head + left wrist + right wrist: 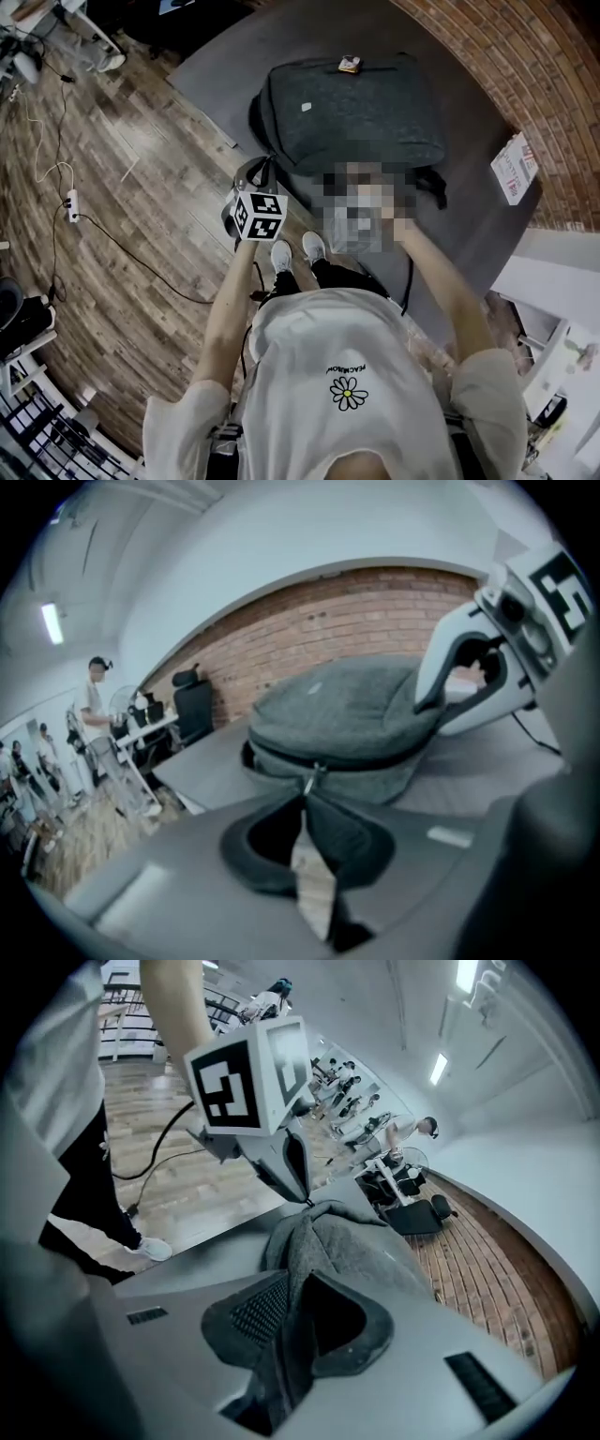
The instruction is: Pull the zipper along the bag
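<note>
A grey backpack (356,112) lies flat on a dark mat (211,70) in front of the person's feet. My left gripper (262,178), under its marker cube, is at the bag's near left corner. In the left gripper view the bag (356,705) fills the middle, and my left gripper (305,803) is shut on the metal zipper pull (312,778). In the right gripper view my right gripper (298,1283) is pinched on a raised fold of the bag's grey fabric (323,1232), close behind the left gripper's marker cube (246,1077). A mosaic patch covers the right gripper in the head view.
A small orange-and-white object (350,64) rests on the bag's far edge. A white box (514,167) stands at the mat's right edge by the brick surface (506,66). A power strip (72,204) and its cable lie on the wood floor. White shoes (295,251) stand at the mat's near edge.
</note>
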`<state>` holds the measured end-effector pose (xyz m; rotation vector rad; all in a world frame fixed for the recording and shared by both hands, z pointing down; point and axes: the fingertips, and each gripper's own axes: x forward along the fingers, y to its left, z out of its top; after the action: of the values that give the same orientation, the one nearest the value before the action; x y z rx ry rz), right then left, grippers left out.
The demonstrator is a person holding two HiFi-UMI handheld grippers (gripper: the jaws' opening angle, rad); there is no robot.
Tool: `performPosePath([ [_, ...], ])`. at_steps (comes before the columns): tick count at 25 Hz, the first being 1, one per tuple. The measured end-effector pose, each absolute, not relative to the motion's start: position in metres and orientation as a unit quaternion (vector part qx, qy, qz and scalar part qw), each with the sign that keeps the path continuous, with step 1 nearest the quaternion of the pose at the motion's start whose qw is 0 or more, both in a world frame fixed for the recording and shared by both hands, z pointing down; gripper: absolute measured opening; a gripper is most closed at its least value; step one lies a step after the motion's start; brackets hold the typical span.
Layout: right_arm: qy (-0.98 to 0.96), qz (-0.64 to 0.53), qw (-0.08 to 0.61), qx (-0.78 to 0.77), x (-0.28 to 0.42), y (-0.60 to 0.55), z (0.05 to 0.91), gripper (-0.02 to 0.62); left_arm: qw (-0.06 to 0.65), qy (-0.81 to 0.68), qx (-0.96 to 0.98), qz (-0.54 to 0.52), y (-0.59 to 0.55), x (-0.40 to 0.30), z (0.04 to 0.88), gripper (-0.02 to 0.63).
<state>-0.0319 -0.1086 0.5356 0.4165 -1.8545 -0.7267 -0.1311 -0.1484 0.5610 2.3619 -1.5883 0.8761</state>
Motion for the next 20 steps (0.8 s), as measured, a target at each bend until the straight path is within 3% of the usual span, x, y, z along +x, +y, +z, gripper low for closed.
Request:
performPosePath([
  [10,-0.771,-0.305,0.547,0.114,0.040,-0.058,0.536,0.067,0.093,-0.520,0.795,0.299,-0.149,-0.123,0.562,0.025],
  [20,-0.762,-0.286,0.574,0.085,0.104,-0.027,0.537,0.064,0.036,-0.473,0.810,0.344,-0.151,-0.111,0.558,0.025],
])
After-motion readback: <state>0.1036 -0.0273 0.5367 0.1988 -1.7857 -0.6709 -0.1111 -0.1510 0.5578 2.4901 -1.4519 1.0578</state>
